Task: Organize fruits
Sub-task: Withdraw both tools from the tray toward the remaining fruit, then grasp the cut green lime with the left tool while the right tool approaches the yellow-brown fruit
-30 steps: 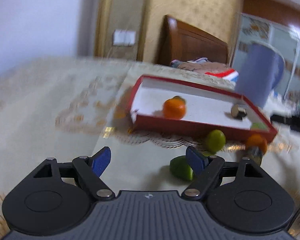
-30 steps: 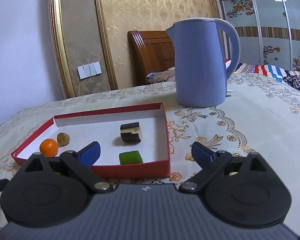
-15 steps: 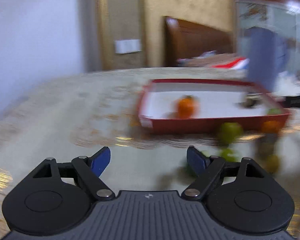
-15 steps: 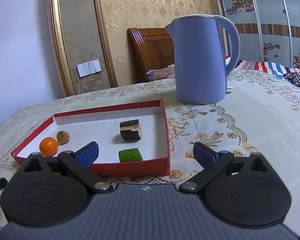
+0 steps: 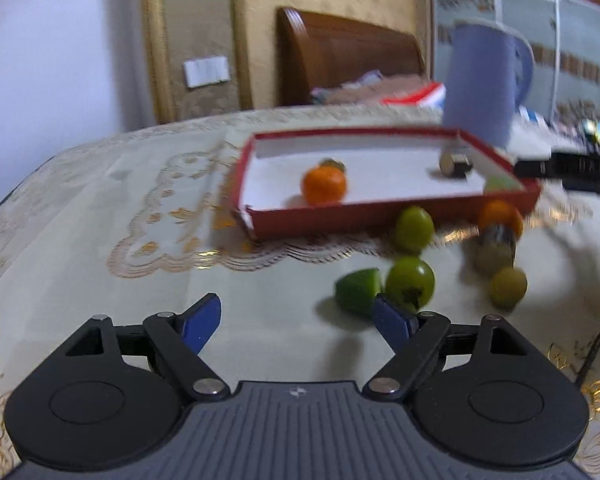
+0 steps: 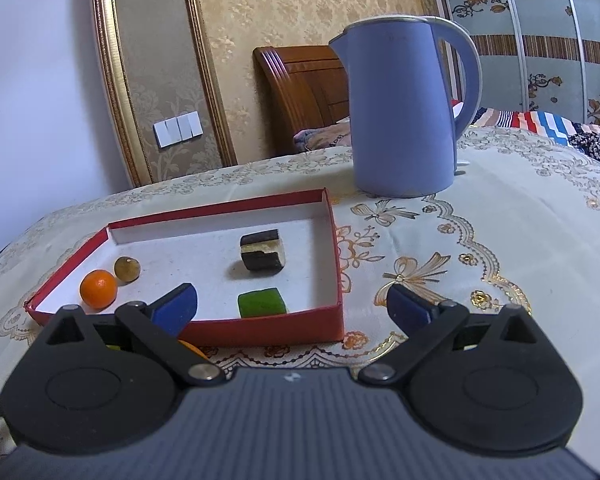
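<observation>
A red box (image 5: 320, 220) (image 6: 268, 326) lies on the patterned tablecloth. Inside it sit an orange (image 5: 324, 185) (image 6: 98, 289), a small brown fruit (image 6: 127, 268), a dark striped block (image 6: 262, 255) and a green piece (image 6: 262, 302). In front of the box, loose on the cloth, lie a green wedge (image 5: 358, 290), two green round fruits (image 5: 411, 282) (image 5: 414, 229), an orange (image 5: 500, 216) and a yellowish fruit (image 5: 508, 286). My left gripper (image 5: 298, 320) is open, just left of the wedge, with nothing between its fingers. My right gripper (image 6: 294, 306) is open before the box's near wall.
A blue kettle (image 6: 404, 108) (image 5: 484, 84) stands behind the box's right end. A wooden headboard (image 6: 300, 92) and bedding lie beyond the table. A dark object (image 5: 568, 170) reaches in at the right of the left wrist view.
The left wrist view has rolled level and shifted, so the box and loose fruits now sit further right and more fruits show. The right gripper has stayed still.
</observation>
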